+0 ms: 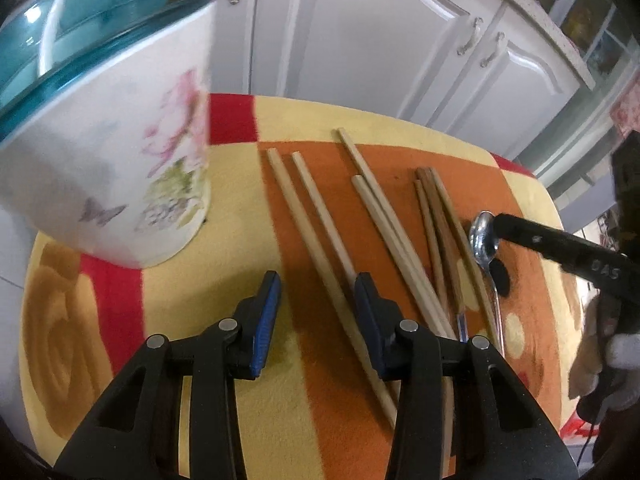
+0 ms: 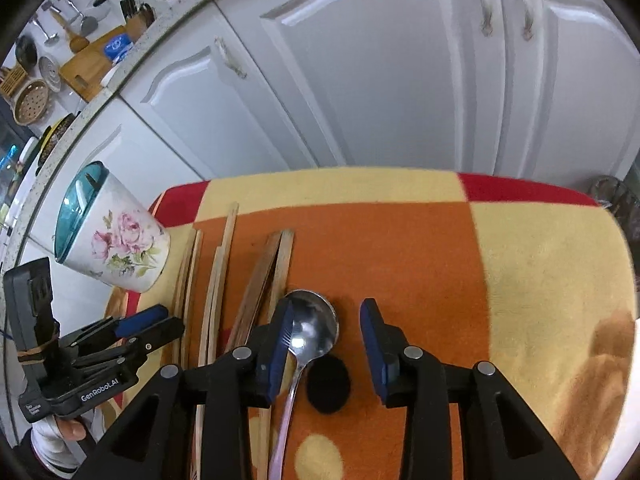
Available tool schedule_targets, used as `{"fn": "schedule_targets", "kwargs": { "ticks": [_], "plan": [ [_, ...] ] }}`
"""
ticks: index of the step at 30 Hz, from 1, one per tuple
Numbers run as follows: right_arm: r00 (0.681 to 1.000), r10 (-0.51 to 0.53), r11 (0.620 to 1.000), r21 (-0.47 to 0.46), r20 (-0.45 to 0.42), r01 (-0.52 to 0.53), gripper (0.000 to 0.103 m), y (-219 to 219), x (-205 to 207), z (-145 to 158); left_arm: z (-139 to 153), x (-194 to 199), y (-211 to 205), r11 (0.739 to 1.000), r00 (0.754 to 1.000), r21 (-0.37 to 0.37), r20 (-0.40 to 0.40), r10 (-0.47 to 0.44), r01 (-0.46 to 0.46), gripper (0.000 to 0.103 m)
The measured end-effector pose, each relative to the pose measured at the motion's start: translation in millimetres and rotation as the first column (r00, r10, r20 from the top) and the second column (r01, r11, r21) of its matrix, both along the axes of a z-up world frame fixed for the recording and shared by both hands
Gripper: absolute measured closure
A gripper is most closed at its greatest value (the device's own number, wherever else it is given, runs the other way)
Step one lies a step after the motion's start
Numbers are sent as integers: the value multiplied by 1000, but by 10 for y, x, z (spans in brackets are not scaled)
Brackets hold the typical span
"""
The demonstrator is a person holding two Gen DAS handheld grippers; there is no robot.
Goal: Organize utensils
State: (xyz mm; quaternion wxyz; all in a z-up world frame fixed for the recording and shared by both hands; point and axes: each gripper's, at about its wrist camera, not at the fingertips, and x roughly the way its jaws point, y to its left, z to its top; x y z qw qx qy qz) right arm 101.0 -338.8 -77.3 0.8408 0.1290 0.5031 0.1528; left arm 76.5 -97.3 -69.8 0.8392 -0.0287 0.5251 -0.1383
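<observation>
A tall white ceramic holder printed with pink roses and edged by a teal rim (image 1: 120, 152) stands at the near-left corner of the worktop covered by a blanket in orange, yellow and red squares (image 1: 248, 420), and everything else can be placed from it. Just to the holder's right lie pale wooden chopsticks (image 1: 316, 220) in loose pairs, running lengthwise over the orange square, and farther right from the holder sits a bunch of darker brown chopsticks (image 1: 436, 232). Beyond those, farthest from the holder, a shiny metal spoon (image 2: 308, 332) lies bowl-up on the orange cloth beside a round black spot (image 2: 328, 384) in the pattern. The left tool (image 1: 316, 300) hangs above the cloth between the holder and the pale chopsticks, its blue-padded fingers spread wide with nothing between them; the right finger overlaps one pale stick in view, though contact cannot be judged. The right tool (image 2: 326, 332) is also wide apart and holds nothing, its left finger at the edge of the spoon's bowl, with the bowl lying in the gap. White panelled cabinet doors (image 2: 380, 80) rise behind the worktop on the far side from the holder.
</observation>
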Motion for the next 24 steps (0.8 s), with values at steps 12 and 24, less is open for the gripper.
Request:
{"fn": "schedule_targets", "kwargs": {
  "ticks": [12,24],
  "plan": [
    [1000,22,999,33,-9,-22,101,-217,-449,-6,11,-294,113,992,993,-86,-70,-95,89,97],
    [1000,-20,996,89,7,19,64,-298,-530,-15,163,-402,83,994,994,-40,-29,-107,105,85]
  ]
}}
